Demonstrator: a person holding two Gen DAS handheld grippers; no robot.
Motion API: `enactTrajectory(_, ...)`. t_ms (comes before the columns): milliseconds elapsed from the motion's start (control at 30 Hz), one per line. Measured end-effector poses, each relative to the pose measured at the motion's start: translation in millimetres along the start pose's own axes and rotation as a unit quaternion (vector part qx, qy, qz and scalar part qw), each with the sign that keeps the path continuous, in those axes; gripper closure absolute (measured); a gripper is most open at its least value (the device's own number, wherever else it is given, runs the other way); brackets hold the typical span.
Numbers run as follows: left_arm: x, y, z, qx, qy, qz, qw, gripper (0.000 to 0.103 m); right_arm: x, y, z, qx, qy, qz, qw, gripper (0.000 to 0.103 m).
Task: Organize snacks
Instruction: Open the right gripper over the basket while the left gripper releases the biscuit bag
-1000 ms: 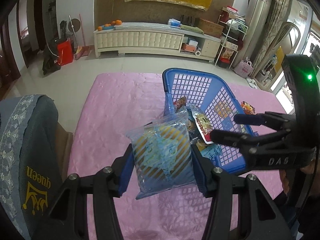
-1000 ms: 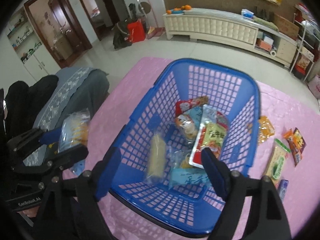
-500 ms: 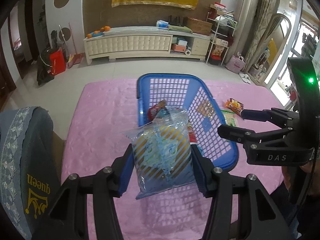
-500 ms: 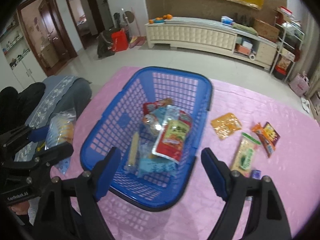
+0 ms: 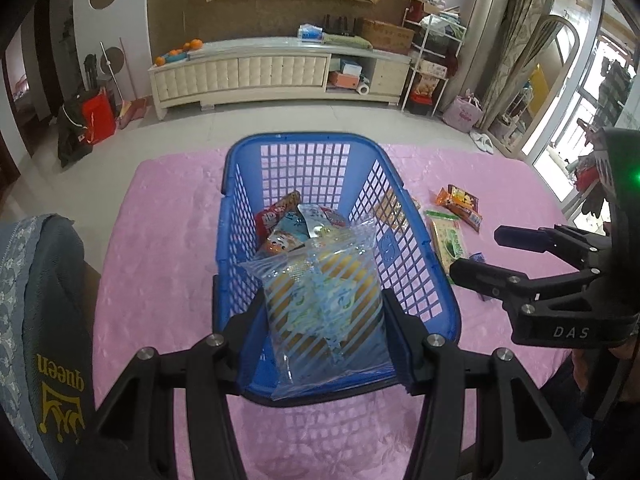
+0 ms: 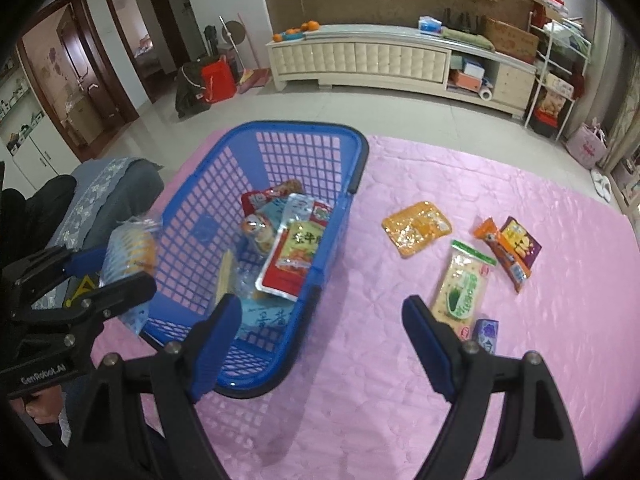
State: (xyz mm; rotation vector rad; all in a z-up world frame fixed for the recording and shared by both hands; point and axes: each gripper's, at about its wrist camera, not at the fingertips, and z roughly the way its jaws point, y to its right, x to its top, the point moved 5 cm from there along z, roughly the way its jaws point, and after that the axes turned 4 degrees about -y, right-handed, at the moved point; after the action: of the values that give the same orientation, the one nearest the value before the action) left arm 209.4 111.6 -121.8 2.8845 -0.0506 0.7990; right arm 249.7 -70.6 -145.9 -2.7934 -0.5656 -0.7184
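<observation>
Clear striped snack bag [image 5: 324,304] (yellow inside).

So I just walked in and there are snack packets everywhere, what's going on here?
A person is sorting snacks into a blue basket on a pink tablecloth, using tongs in each hand. The left tongs grip a clear striped snack bag over the basket, which already holds several packets. The right tongs are open and empty. An orange packet, a green one and a few more lie outside on the cloth.
</observation>
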Motion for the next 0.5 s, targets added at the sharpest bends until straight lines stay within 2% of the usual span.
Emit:
enactTrajectory(300, -1.1, -3.2, 26.9, -0.005, -0.028, 0.004, 0.9996, 0.051, -2.9, 5.3, 18.8, 0.000, -0.017, 0.005, 1.000, 0.017)
enactTrajectory(367, -0.8, -3.1, 23.9, -0.007, -0.021, 0.003, 0.9998, 0.045, -3.7, 5.3, 20.7, -0.003, -0.018, 0.004, 1.000, 0.017)
enactTrajectory(400, -0.4, -3.8, 21.0, -0.003, -0.015, 0.002, 0.9999, 0.039, -4.6, 5.9, 21.1, -0.004, -0.019, 0.006, 1.000, 0.017)
enactTrajectory(500, -1.6, -4.6, 16.1, 0.004, -0.011, 0.000, 0.9999, 0.038, -7.3, 5.8, 18.9, -0.001, -0.021, 0.006, 1.000, 0.017)
